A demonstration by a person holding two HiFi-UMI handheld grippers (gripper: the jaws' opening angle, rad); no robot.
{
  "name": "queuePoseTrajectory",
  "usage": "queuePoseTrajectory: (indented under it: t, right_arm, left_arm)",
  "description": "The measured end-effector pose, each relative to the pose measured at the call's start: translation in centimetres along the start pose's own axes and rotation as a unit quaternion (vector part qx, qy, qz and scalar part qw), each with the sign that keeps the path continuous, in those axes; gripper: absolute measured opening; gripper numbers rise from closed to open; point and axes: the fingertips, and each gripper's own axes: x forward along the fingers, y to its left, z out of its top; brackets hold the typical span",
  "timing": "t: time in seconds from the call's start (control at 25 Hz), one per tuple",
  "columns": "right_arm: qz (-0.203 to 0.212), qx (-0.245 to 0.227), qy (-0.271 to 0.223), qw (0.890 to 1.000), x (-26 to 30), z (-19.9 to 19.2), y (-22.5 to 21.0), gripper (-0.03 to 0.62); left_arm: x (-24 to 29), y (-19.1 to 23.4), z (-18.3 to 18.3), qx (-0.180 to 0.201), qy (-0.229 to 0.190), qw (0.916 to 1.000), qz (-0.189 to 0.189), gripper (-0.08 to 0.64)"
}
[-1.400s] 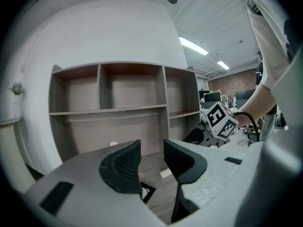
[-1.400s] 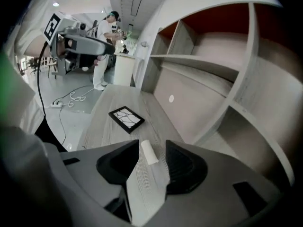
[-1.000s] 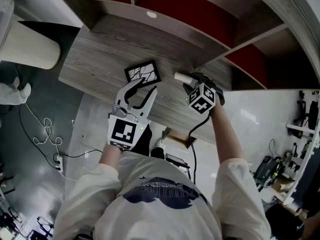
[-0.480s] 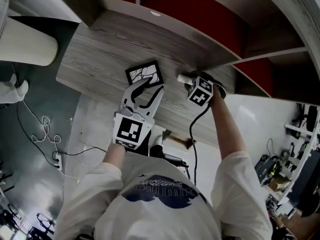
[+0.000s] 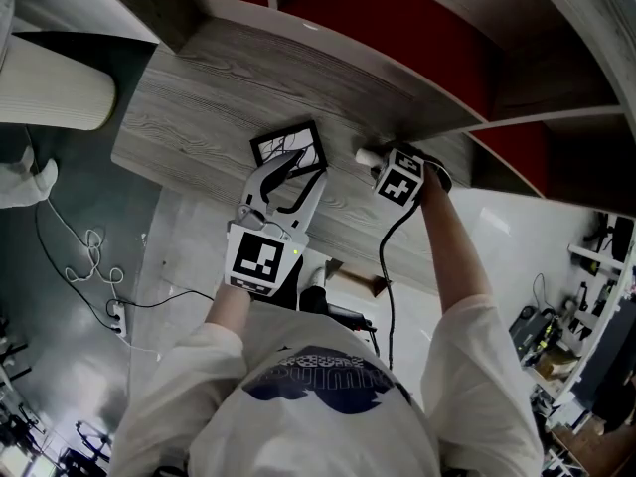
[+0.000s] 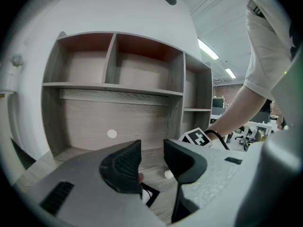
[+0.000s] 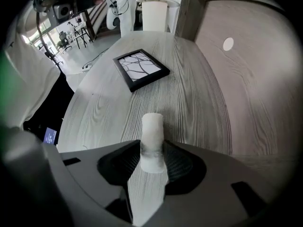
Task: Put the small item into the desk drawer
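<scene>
- Progress: early. The roll point(image 5: 366, 154) lies on the desk point(image 5: 199, 97), centre of the head view; no drawer shows, so lifting and stowing remain.
- Right tongs point(image 7: 152, 155): jaws wide, just closing, pads meeting the roll's sides.
- Left tongs point(image 6: 151, 157): jaws apart, empty, lower centre.

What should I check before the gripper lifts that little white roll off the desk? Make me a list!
1. White roll between the right gripper jaws: ok, they have just been closing on it.
2. Jaws touching both sides of the roll: ok, as far as it looks.
3. Left gripper free to help: ok, jaws apart, nothing between them.
4. Picture frame out of the way: ok, it lies apart from the roll.
5. Drawer open and ready: cannot tell, no view shows it clearly.
</scene>
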Motion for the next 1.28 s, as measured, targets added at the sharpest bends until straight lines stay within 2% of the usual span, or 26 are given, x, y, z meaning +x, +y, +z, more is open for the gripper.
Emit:
queuePoseTrajectory:
  t: [0.12,0.76,1.28]
  right_arm:
    - [0.002,0.002,0.002,1.000,0.3,-0.3,-0.2,0.138]
    - [0.001,0.015,-0.011,1.000,-0.2,-0.9,0.6,0.127]
    - [-0.012,0.021,-0.025,0.999,-2.7,-2.4,4.6,0.127]
  left_arm:
    - [0.1,0.1,-0.1,0.000,0.002,1.0000,0.002,0.140]
    - [-0.3,-1.6,-0.7,0.003,0.006,1.0000,-0.001,0.140]
    - [-2.5,-5.2,-0.4,0.000,-0.010,0.9999,-0.004,0.140]
